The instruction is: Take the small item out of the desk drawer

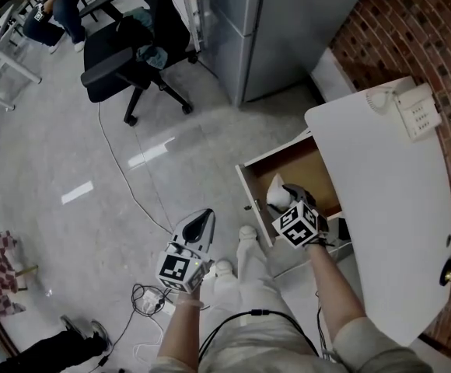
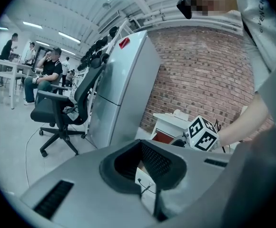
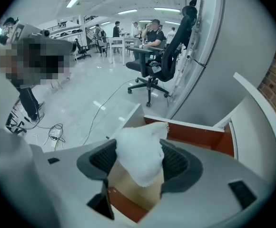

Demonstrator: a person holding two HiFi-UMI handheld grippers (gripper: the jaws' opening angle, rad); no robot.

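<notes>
Drawer (image 1: 307,165) standing open; R hand-held gripper (image 1: 286,196) clenching white cloth wad (image 3: 140,153), holding it above drawer, prob. nearly out. L hand-held gripper (image 2: 145,163) hanging agape, empty.

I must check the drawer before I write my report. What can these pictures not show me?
Drawer floor: partly covered in head view by the right gripper and its white cloth; other contents cannot be told.
Keypad unit on the desk: markings too small in head view.
Dark object at the desk edge, head view: too small to name.
</notes>
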